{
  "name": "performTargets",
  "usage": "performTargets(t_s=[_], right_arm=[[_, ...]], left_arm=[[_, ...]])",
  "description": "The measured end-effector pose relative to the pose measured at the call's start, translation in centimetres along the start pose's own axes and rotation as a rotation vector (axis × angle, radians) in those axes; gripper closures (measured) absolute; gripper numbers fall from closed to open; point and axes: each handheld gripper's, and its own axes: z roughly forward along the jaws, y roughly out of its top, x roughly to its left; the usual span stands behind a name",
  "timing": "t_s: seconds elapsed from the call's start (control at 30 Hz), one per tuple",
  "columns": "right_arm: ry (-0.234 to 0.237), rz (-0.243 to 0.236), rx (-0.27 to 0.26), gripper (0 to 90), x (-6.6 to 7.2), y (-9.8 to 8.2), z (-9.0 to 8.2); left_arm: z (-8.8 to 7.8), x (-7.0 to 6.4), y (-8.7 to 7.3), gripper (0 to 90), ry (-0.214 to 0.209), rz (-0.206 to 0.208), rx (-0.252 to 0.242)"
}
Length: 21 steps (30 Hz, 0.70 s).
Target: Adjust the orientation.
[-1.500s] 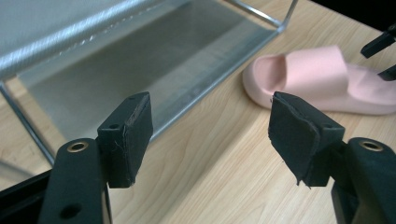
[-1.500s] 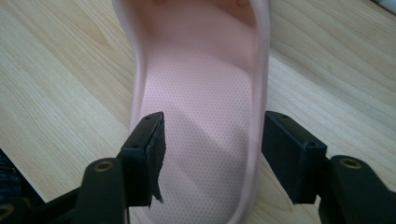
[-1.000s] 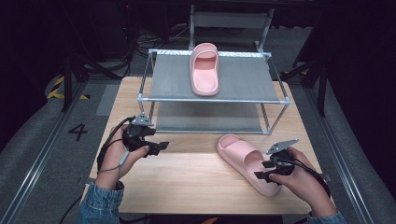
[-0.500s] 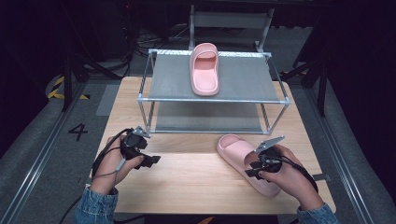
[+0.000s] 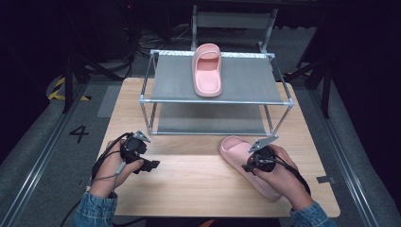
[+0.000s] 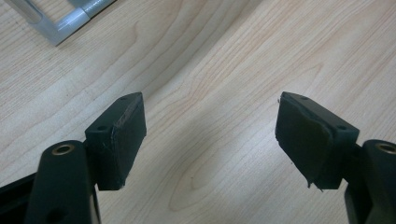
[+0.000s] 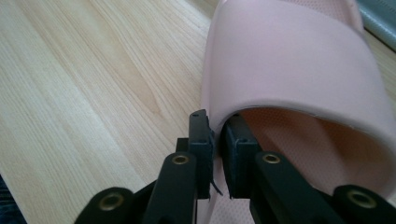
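My right gripper (image 7: 215, 140) was clamped on the near pink slipper (image 7: 299, 60). Its jaws had just been closing, and in the right gripper view the two pads pinched the side wall of the slipper at the edge of the strap, one pad outside the wall and one inside the foot opening. Only the thickness of the wall separated the pads.

In the high view that slipper (image 5: 239, 153) lay flat on the wooden table (image 5: 189, 189), on my right side, just in front of the metal rack (image 5: 215, 101). Its toe pointed toward the rack and its heel end lay under my right hand (image 5: 279, 177). My right gripper (image 5: 247, 166) sat over the slipper's middle.

My left gripper (image 6: 210, 135) held nothing. In the left gripper view its jaws stood wide apart, with bare wood grain between them and a corner of the rack frame (image 6: 65, 21) at the upper left. In the high view my left gripper (image 5: 153, 165) was low over the table on my left side, well apart from the slipper, gripped by my left hand (image 5: 113, 168).

A second pink slipper (image 5: 208, 71) rested on the grey top shelf of the rack, toe pointing away from me, near the shelf's middle.
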Motion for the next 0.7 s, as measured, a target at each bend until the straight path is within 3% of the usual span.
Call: performTargets(t_s=[0.17, 0.37, 0.53, 0.7], right_arm=[[-0.022, -0.003, -0.005, 85.6, 0.0, 0.2, -0.4], [-0.004, 0.016, 0.004, 85.5, -0.2, 0.4, -1.3], [0.005, 0.000, 0.025, 85.3, 0.3, 1.4, -2.6], [0.007, -0.004, 0.034, 84.7, 0.5, 2.9, -5.0]], left_arm=[[-0.1, 0.2, 0.1, 25.4, -0.015, -0.002, 0.004], [-0.4, 0.9, 0.2, 25.2, -0.020, 0.005, -0.005], [-0.5, 1.2, 0.1, 25.0, -0.014, -0.001, 0.003], [-0.7, 1.6, -0.2, 24.1, -0.025, 0.001, -0.004]])
